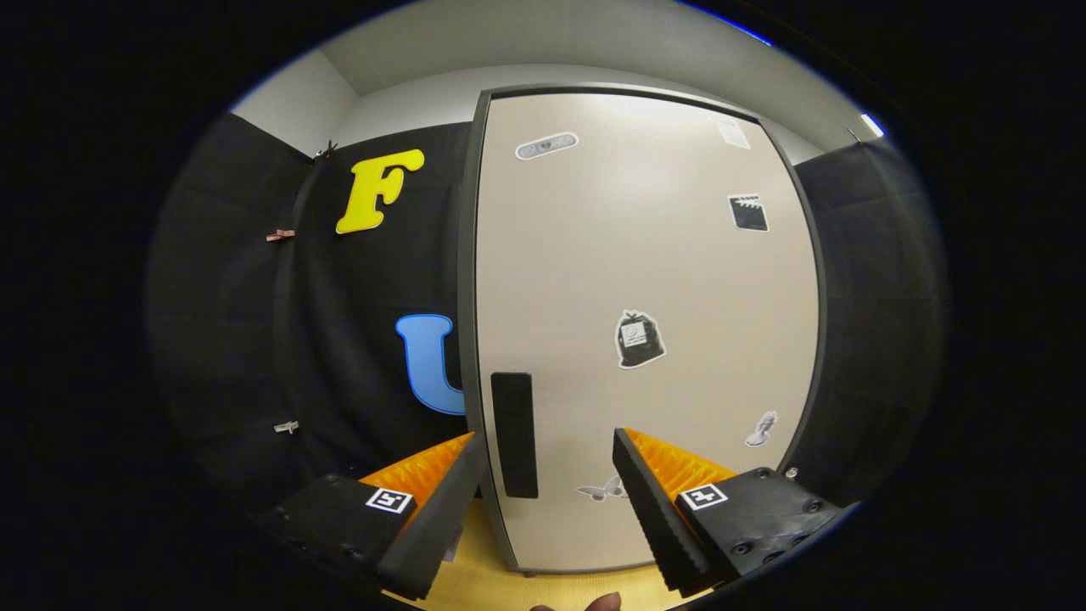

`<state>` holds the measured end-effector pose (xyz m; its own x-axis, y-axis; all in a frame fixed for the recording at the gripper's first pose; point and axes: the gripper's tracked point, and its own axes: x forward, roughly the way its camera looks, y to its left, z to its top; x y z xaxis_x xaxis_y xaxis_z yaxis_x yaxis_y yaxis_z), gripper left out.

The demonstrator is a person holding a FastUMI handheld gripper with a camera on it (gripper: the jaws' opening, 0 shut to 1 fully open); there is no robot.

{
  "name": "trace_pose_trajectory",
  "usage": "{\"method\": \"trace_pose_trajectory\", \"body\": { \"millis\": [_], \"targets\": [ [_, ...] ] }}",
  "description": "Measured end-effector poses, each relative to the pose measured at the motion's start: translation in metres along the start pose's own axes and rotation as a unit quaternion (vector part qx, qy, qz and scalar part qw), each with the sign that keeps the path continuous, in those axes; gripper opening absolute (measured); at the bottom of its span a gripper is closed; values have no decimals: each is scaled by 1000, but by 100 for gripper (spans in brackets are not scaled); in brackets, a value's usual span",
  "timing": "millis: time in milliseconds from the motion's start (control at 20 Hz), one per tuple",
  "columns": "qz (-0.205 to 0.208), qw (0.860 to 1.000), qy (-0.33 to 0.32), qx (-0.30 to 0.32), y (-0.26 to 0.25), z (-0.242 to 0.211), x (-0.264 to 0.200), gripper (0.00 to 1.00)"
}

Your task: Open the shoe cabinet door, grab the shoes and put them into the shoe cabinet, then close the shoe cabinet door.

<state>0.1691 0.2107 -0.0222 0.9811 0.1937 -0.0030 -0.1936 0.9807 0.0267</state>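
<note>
The shoe cabinet stands straight ahead, its pale beige door (pixel 645 280) closed and framed in dark trim. A black vertical handle (pixel 514 434) sits near the door's lower left edge, between my two fingers and a short way ahead of them. My gripper (pixel 550 445) is open, with nothing between its fingers. Several small stickers dot the door.
Black cloth walls flank the cabinet on both sides. Below the fingers lies a light wooden floor (pixel 484 577). A fingertip of a hand (pixel 604 602) pokes in just beneath the gripper.
</note>
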Motion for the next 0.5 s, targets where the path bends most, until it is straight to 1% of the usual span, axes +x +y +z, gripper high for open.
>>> {"method": "trace_pose_trajectory", "body": {
  "millis": [200,300,350,400,450,500],
  "targets": [
    [-9,1000,1,5,6,-13,36,98],
    [-10,1000,14,14,11,-21,48,93],
    [-9,999,24,21,13,-28,54,81],
    [-23,999,36,21,10,-33,55,74],
    [-22,999,18,19,13,-29,57,64],
    [-18,1000,18,6,17,-32,57,60]
  ]
}}
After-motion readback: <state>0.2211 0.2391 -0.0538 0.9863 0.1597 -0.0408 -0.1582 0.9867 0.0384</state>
